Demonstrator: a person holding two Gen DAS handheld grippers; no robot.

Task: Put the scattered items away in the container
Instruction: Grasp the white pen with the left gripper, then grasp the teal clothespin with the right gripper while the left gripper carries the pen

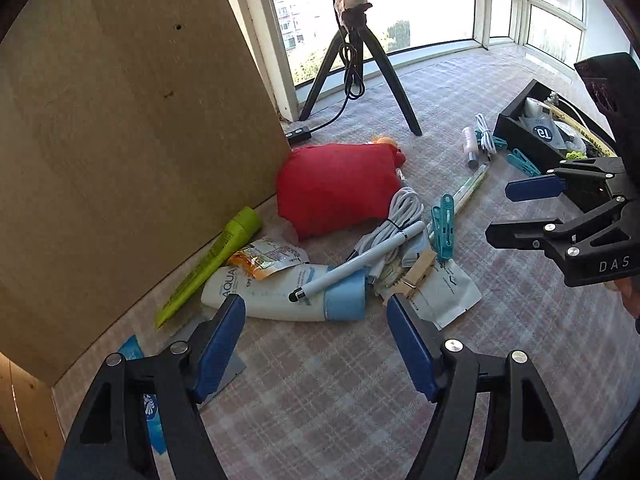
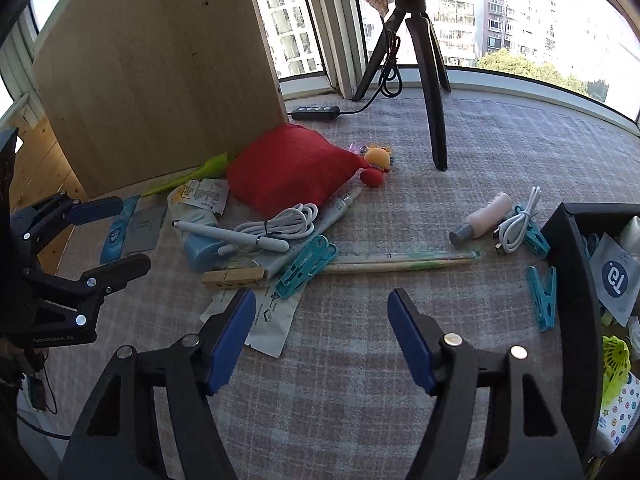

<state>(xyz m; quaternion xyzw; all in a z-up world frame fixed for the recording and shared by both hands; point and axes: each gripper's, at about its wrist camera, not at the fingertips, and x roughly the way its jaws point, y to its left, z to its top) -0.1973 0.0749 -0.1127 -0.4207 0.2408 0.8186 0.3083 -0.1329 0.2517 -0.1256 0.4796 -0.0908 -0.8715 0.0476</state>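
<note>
My left gripper (image 1: 316,310) is open and empty, hovering just before a white AQUA tube (image 1: 280,294) with a white stylus pen (image 1: 356,262) lying across it. Around them lie a red pouch (image 1: 336,188), a coiled white cable (image 1: 394,216), a teal clip (image 1: 443,222), a wooden peg (image 1: 418,274) and a green tube (image 1: 212,264). My right gripper (image 2: 322,306) is open and empty above the checked cloth, short of the chopsticks (image 2: 396,265). The black container (image 2: 576,280) sits at the right, holding several items. My right gripper also shows in the left wrist view (image 1: 516,212).
A wooden panel (image 1: 120,140) stands at the left. A black tripod (image 2: 424,60) with a cable and switch box (image 2: 316,113) stands at the back by the window. A small bottle (image 2: 484,220), short white cable (image 2: 516,228) and teal clips (image 2: 542,298) lie near the container.
</note>
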